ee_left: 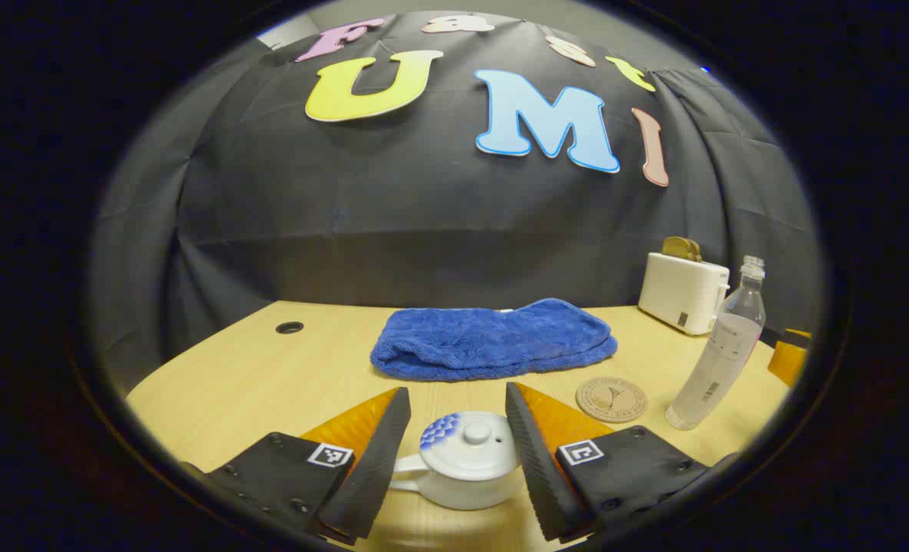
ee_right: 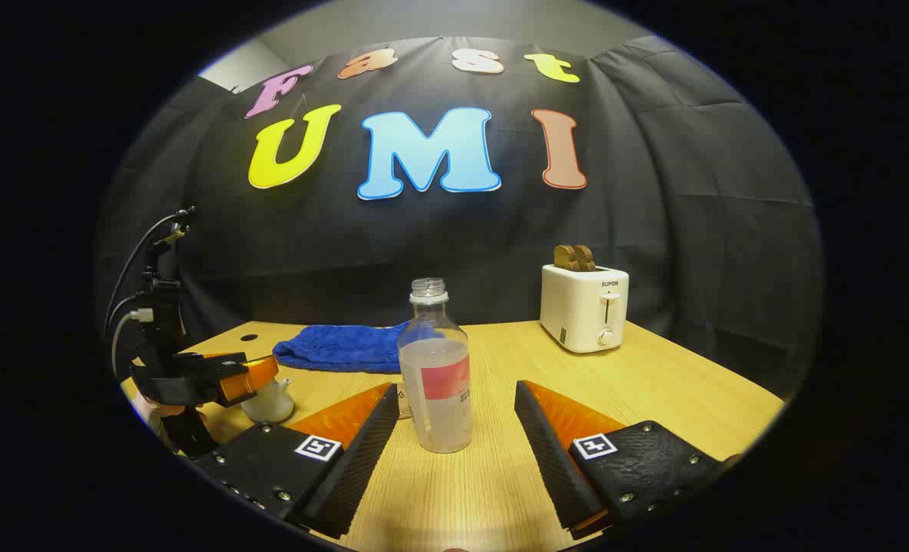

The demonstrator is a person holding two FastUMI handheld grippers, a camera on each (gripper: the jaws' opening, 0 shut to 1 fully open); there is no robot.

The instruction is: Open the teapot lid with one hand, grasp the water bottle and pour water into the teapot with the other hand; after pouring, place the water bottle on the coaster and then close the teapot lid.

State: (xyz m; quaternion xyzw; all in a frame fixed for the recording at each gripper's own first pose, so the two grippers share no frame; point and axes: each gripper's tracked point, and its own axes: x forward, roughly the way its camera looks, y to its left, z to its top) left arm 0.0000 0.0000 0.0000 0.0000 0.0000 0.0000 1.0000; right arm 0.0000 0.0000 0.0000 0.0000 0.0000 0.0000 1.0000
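Note:
A white teapot with its lid on sits on the wooden table, right between the spread fingers of my left gripper, which is open and not touching it. The clear, uncapped water bottle stands upright, partly filled, just ahead of my right gripper, whose fingers are open on either side of it without contact. In the left gripper view the bottle stands at the right, with a round cork coaster beside it. The left gripper and the teapot appear at the far left of the right gripper view.
A folded blue towel lies at the back of the table. A white toaster with bread in it stands at the back right. A cable hole is in the tabletop at the left.

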